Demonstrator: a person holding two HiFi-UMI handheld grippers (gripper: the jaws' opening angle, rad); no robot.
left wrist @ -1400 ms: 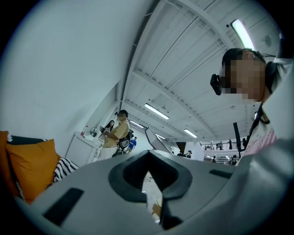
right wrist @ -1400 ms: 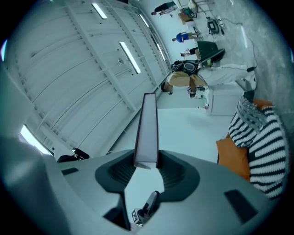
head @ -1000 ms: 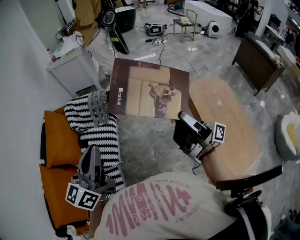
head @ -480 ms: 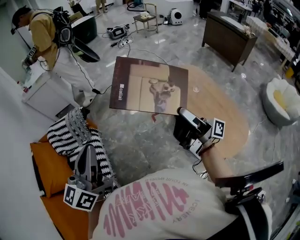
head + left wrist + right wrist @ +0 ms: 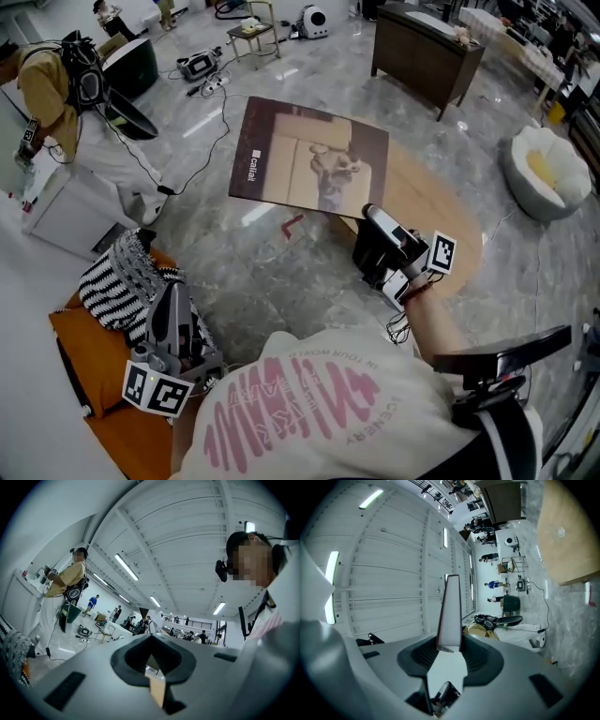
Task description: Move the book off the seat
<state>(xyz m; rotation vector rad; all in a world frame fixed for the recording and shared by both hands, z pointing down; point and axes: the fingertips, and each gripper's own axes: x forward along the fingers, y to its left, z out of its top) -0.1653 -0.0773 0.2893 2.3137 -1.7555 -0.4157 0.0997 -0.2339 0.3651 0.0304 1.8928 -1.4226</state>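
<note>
A grey stone floor lies between the orange seat and a wooden table. The right gripper pinches the book by its edge and holds it in the air by the table, clear of the seat. The left gripper is closed and empty. I think the carrying step is on, and next the book must go down flat on the table.

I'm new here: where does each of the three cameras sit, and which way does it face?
Head view: on the wearer's head, looking steeply down at the book and the wooden table; shows left tongs, right tongs, printed shirt.
Left gripper view: on the left tongs, looking up at ceiling lights; shows its shut jaws and that shirt.
Right gripper view: on the right tongs, rolled sideways, looking along the clamped book's edge.
Shared: head and left gripper views both show the person in the yellow shirt.
</note>
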